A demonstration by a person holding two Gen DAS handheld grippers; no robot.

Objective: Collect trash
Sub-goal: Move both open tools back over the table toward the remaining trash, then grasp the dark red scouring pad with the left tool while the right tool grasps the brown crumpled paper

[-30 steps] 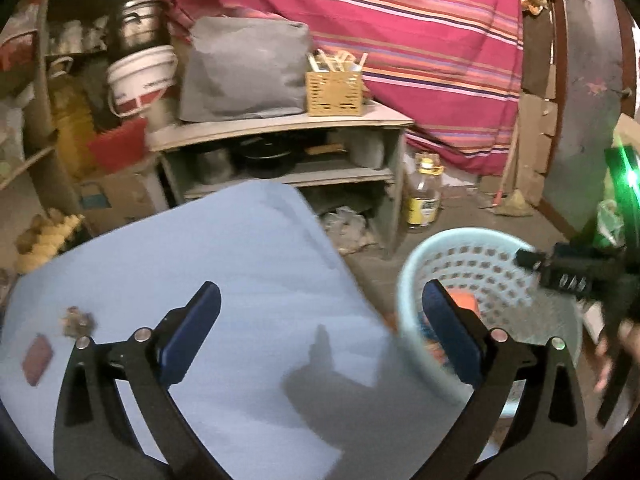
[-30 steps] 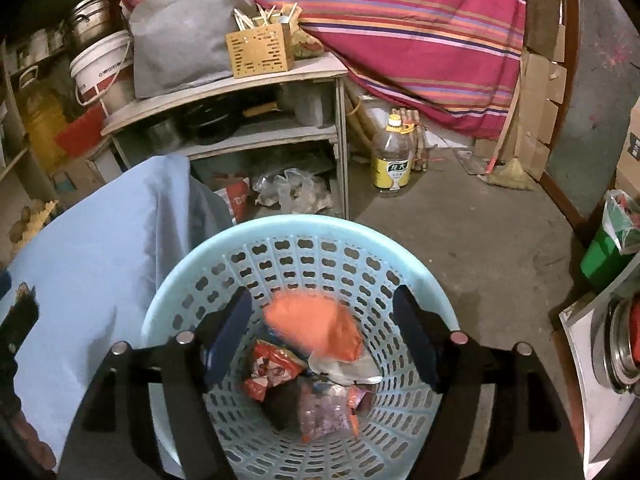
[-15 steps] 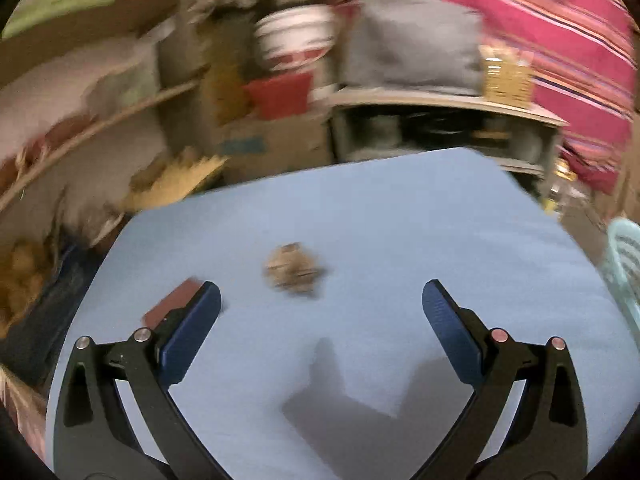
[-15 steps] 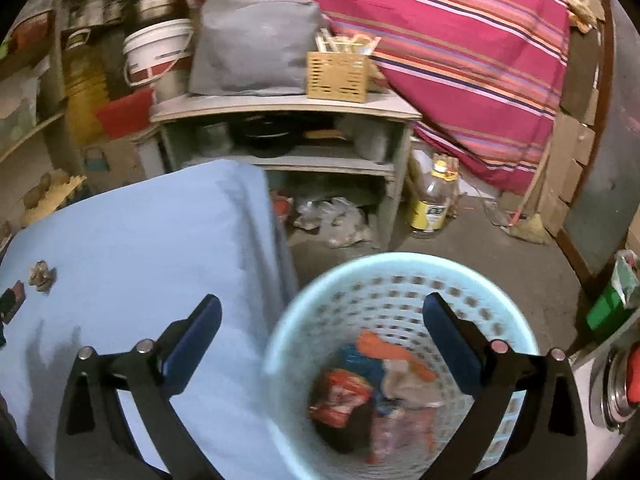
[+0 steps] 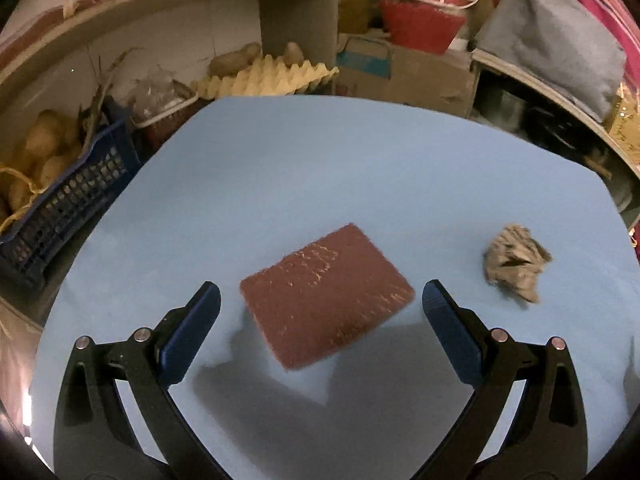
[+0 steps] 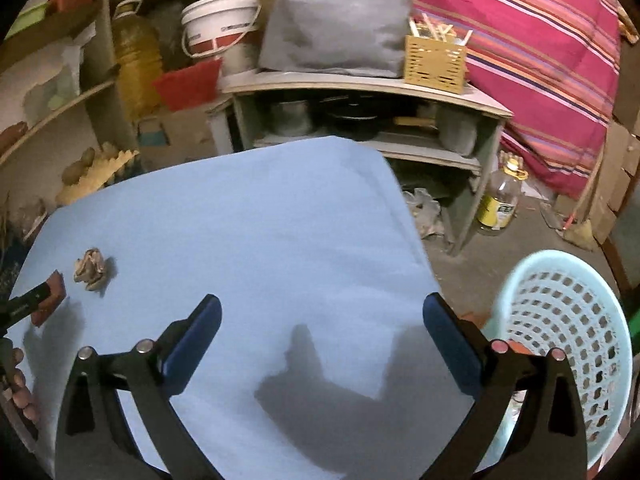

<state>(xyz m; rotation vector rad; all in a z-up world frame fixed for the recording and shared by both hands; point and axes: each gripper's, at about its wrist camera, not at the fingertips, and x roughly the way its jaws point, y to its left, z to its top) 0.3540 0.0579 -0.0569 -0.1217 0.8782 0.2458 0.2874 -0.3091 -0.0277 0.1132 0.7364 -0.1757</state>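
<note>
Nearest to me, the left gripper [image 5: 320, 312] hung over the blue table [image 5: 360, 168] with its jaws spread wide and nothing pressed between them. The flat reddish-brown pad [image 5: 326, 298] lay on the cloth directly between the two blue pads, touched by neither as far as I could tell. It looked like a thin scouring sponge or a slab of stiff card, its top scuffed with pale scratches. I judged it light and a little springy, not fragile, and rough enough not to slip. Lying so flat, it offered little to pinch, so the sensible hold seemed to be across its shorter width, the jaws coming low along the two long edges.

Just beyond it, off to the right, sat the crumpled paper wad [image 5: 516, 262], apart from the pad. That one I took for almost weightless and soft; it would crush to whatever grip closed on it, anywhere across its bulk.

The right gripper [image 6: 320, 320] also stood fully released and empty above a bare part of the cloth. To its right, on the floor beside the table, stood the pale blue basket [image 6: 568, 320], where both pieces presumably belonged. Farther back were the cluttered shelves and a striped cloth.
</note>
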